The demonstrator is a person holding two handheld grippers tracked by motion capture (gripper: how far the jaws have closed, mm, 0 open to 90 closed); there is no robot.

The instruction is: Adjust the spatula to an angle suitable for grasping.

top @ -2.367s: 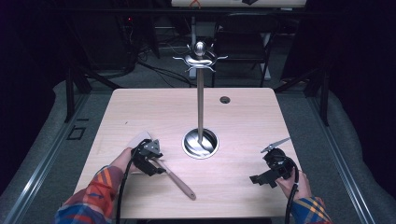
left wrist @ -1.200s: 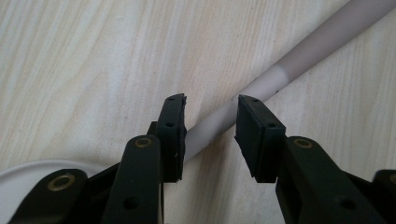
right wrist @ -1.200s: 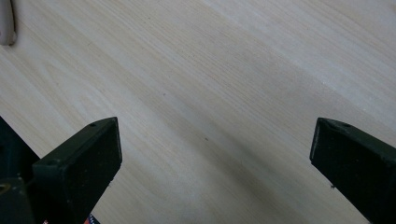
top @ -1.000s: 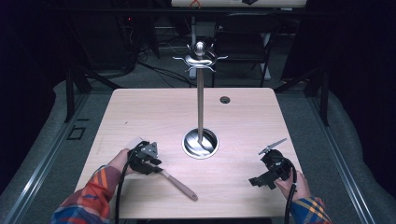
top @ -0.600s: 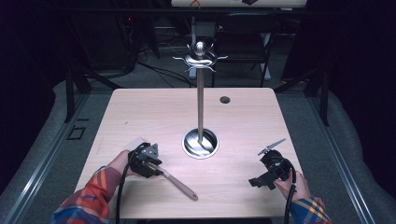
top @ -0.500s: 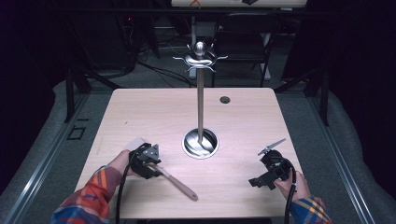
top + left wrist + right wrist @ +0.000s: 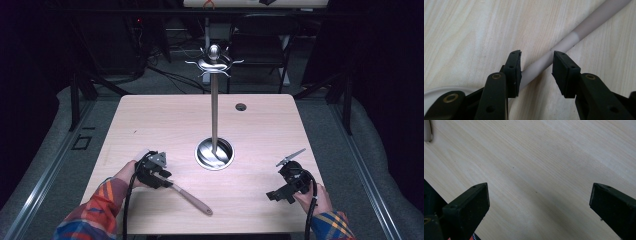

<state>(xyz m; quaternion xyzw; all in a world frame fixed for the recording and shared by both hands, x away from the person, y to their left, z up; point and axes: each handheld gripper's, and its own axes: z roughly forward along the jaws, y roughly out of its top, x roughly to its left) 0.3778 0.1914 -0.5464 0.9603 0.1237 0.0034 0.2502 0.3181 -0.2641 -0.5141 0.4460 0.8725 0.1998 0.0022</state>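
My left claw (image 7: pixel 536 65) sits low over the table (image 7: pixel 165 120), jaws just drawn in but spread a little: a gap shows on the right side of the spatula handle (image 7: pixel 564 47) that runs between them, so no pinch yet. The handle lies flat and runs away ahead and to the right. To grip well, I'd centre the jaws square across the shaft, press low, then close fully. My right claw (image 7: pixel 539 202) rests wide open over bare wood. The utensil stand (image 7: pixel 214 100) waits beyond.
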